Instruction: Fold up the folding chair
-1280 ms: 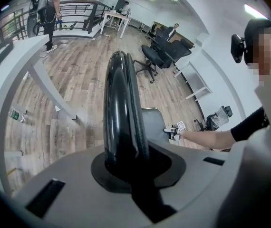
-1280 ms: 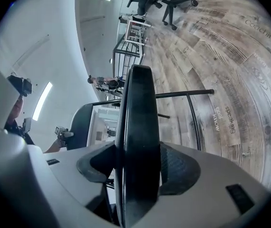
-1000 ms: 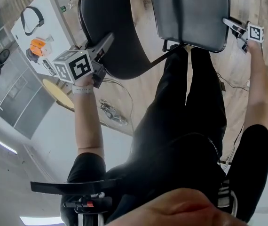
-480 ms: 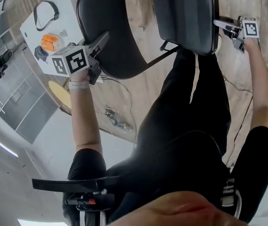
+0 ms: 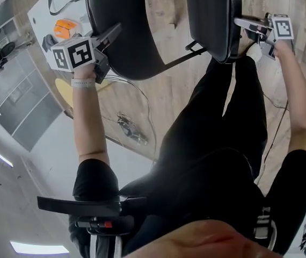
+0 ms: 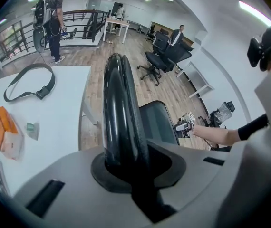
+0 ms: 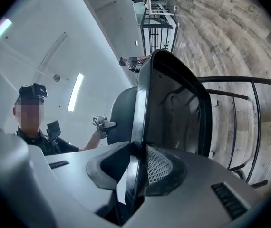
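no legible words, brands or numbers; only square coded markers on the left cube [image 5: 72,55] and right cube [image 5: 282,27]

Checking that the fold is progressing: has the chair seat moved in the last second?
Yes. Against the wooden floor, the chair seat has swung from broad and flat to nearly edge-on, tipping up toward the backrest.

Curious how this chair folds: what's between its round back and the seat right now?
In the head view, bare wooden floor shows between the chair back and the seat; lower down, a thin black frame bar crosses the gap.
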The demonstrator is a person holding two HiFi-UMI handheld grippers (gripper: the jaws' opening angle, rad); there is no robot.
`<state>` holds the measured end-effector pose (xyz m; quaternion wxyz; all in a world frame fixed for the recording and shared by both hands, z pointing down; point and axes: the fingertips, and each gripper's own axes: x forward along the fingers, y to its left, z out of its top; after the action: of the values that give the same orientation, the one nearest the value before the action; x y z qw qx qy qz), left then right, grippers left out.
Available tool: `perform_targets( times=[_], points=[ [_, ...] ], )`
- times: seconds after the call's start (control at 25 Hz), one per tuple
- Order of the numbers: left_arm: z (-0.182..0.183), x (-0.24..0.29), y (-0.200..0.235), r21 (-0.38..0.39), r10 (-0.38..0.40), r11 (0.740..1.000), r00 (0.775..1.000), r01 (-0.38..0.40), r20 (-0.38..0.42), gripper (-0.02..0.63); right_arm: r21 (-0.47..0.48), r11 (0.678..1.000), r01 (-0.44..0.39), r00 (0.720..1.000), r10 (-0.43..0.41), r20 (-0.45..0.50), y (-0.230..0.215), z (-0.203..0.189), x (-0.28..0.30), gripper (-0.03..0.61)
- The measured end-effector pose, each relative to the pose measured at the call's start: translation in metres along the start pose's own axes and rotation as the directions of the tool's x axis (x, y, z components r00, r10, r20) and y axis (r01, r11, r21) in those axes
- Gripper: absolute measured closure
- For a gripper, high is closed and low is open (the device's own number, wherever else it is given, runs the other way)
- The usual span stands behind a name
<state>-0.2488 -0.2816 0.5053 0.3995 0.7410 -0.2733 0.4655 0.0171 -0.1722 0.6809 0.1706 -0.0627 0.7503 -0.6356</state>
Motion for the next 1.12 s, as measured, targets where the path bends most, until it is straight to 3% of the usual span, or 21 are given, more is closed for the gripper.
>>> perform_targets(
  times=[0.72, 0.92, 1.12],
  points=[
    [-0.022, -0.003, 0.042, -0.001, 0.051, 0.999, 0.999, -0.051, -0.007, 0.558, -0.007, 1.000, 0.018, 0.999, -0.017, 0.030, -0.004, -0.011, 0.178, 0.540],
    [-0.027, -0.003, 0.047, 0.006, 0.071, 0.997, 0.997, -0.071, -0.020, 0.558, -0.004, 0.985, 0.171, 0.985, -0.171, 0.007, -0.027, -0.018, 0.214, 0.546],
    [-0.019, -0.023, 0.063, -0.009, 0.089, 0.996, 0.996, -0.089, -0.017, 0.558, -0.048, 0.976, 0.212, 0.977, -0.212, 0.002, -0.021, -0.005, 0.262, 0.546]
  ],
)
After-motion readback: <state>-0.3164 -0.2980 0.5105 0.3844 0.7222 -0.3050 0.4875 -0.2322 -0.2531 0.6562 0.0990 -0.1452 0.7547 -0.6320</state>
